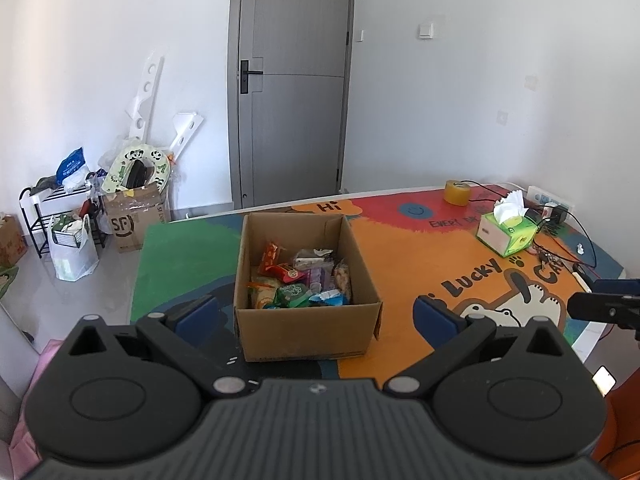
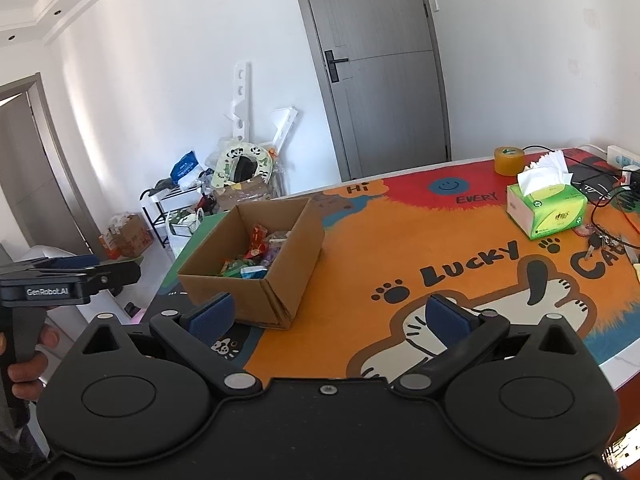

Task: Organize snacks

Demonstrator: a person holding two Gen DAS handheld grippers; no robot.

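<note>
An open cardboard box [image 1: 306, 332] stands on the colourful table mat, holding several wrapped snacks [image 1: 298, 280]. My left gripper [image 1: 316, 314] is open and empty, its blue pads on either side of the box's near wall, held back from it. The box also shows in the right wrist view [image 2: 296, 252] with the snacks [image 2: 256, 258] inside. My right gripper [image 2: 330, 318] is open and empty, to the right of the box's near corner, above the mat. The left gripper's body [image 2: 64, 280] shows at the left of the right wrist view.
A green tissue box [image 1: 506, 232], a roll of yellow tape [image 1: 457, 192], keys, cables and a power strip [image 1: 548, 200] lie at the table's far right. The mat [image 2: 400, 240] covers the table. Beyond the table's left edge stand a rack, bags and boxes [image 1: 132, 220] by the wall.
</note>
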